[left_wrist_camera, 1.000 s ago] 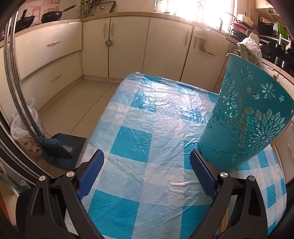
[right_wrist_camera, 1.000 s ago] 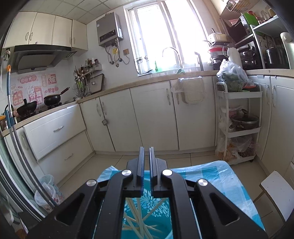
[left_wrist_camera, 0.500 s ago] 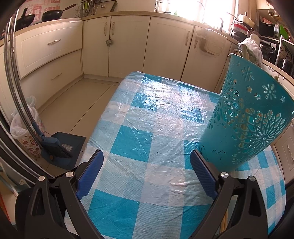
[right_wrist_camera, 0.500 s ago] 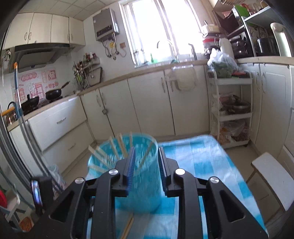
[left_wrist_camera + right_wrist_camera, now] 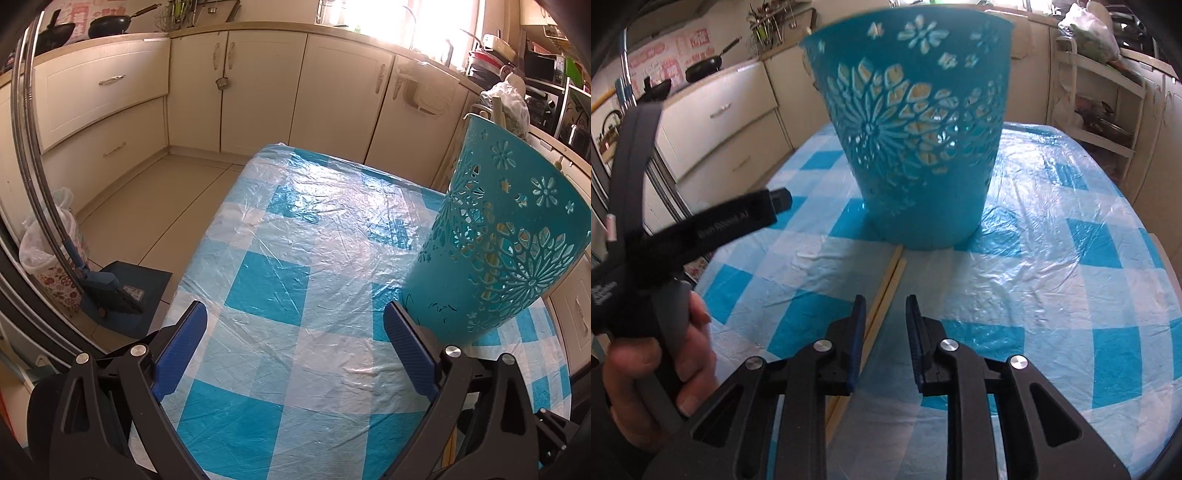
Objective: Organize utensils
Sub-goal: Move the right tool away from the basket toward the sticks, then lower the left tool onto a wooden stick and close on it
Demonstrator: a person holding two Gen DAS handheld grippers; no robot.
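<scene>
A pair of pale wooden chopsticks (image 5: 886, 284) is seen lying flat on the desk (image 5: 1052, 258), side by side, their far ends reaching the foot of a teal plastic basket (image 5: 923, 147). The sticks are thin, straight and square-edged, and they run back beneath the left finger of the right tool (image 5: 885, 321). The jaws of the right tool are set narrow and are closing, with nothing between the ribbed blue pads (image 5: 857, 332); only tablecloth is seen in the gap.

The basket is a tapered round bucket, wider at the rim than at the base, standing upright on the desk. Its wall is pierced with lace-like flower and petal cut-outs, through which more pale sticks are glimpsed inside. In the left wrist view the same basket (image 5: 509, 236) is seen at the right, with stick tips poking above its rim.

The desk is covered by a glossy, wrinkled plastic cloth in blue and white checks.

The left tool (image 5: 295, 354) is held wide apart and empty above the cloth, its right finger just beside the basket's base. At the left of the right wrist view, a hand (image 5: 657, 369) is wrapped around a black handle.

Cream kitchen cabinets (image 5: 258, 85) with curved metal handles are seen behind.
</scene>
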